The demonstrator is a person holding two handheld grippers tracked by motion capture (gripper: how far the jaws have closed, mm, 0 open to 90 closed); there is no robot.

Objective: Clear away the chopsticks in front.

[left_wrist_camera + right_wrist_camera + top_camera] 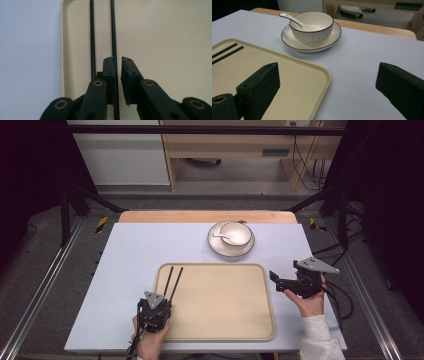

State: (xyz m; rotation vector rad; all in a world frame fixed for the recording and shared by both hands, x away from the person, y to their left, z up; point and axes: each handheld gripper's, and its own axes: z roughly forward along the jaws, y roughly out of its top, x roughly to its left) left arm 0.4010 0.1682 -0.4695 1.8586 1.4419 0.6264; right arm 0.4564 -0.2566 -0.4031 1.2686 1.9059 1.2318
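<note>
Two black chopsticks (173, 280) lie side by side, pointing away from me, on the left part of a beige tray (225, 305). My left gripper (162, 304) sits low over their near ends. In the left gripper view, the right chopstick (113, 30) runs between the jaws of my left gripper (118, 60), along the left pad. A narrow gap separates it from the right pad, so the gripper is slightly open. The left chopstick (92, 37) lies outside the jaws. My right gripper (285, 271) hovers just right of the tray, open wide (328, 68) and empty.
A white bowl (236, 233) holding a white spoon (222, 236) stands on a saucer (332, 37) beyond the tray's far edge. The tray rests on a pale blue table top (130, 260). A black frame and cables flank the table.
</note>
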